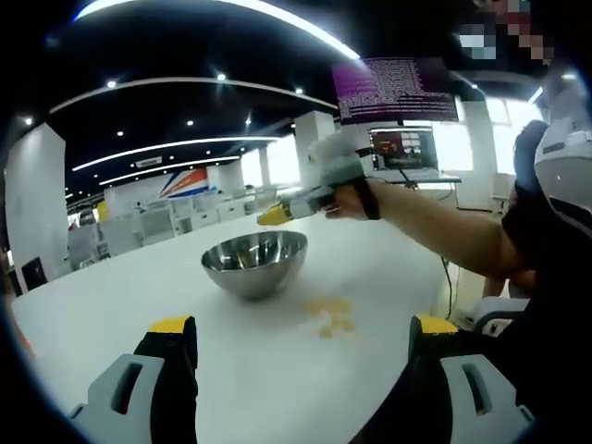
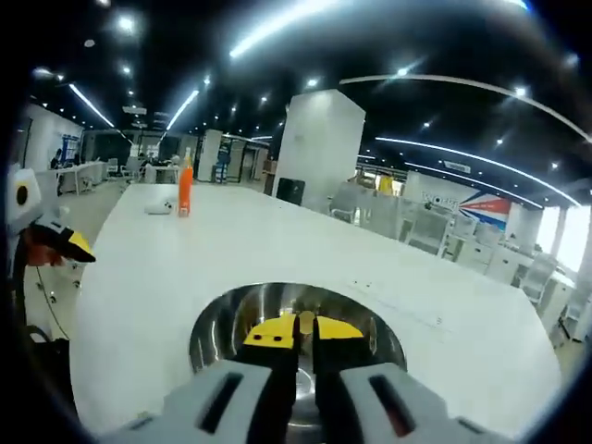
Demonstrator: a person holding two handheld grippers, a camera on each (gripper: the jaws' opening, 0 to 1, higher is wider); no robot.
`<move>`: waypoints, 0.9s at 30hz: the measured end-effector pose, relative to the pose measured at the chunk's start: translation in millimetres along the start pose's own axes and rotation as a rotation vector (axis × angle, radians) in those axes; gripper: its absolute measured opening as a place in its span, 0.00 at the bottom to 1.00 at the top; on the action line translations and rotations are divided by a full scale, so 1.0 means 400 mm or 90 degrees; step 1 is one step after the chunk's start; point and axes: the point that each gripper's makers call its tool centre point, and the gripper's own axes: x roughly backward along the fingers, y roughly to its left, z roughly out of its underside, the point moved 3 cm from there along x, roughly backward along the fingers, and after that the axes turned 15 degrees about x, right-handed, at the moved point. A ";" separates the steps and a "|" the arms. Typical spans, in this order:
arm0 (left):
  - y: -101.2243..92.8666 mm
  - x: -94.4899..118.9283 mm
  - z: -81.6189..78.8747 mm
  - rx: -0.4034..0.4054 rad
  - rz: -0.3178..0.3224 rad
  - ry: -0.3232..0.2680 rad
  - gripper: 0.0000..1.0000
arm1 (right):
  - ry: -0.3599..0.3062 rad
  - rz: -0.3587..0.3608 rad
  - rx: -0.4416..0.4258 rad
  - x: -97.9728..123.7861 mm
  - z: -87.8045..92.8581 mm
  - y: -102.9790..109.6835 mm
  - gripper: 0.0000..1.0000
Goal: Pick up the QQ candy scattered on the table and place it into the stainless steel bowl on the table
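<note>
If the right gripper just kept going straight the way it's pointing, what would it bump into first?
Most likely the inside of the stainless steel bowl. The right gripper, pinching a small candy, points down into it, though how far above it hangs is hard to judge.

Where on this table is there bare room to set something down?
The white table lies bare left of the stainless steel bowl, and between the bowl and the orange bottle. It is crowded right of the bowl, where the candies lie. The right gripper hangs over the bowl.
</note>
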 end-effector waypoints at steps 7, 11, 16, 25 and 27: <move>0.001 0.002 0.001 0.002 0.000 0.000 0.95 | 0.029 -0.005 0.003 -0.013 0.030 0.016 0.06; 0.003 0.005 0.003 0.001 -0.004 0.002 0.95 | 0.037 -0.005 0.003 -0.012 0.036 0.019 0.06; 0.001 0.008 0.002 0.002 -0.002 0.000 0.95 | 0.042 -0.008 0.002 -0.010 0.041 0.025 0.06; 0.005 0.009 0.005 0.002 -0.006 0.004 0.95 | 0.039 -0.001 0.011 -0.010 0.040 0.024 0.08; 0.005 0.010 0.003 0.001 -0.006 0.002 0.95 | 0.037 0.002 0.017 -0.009 0.039 0.021 0.14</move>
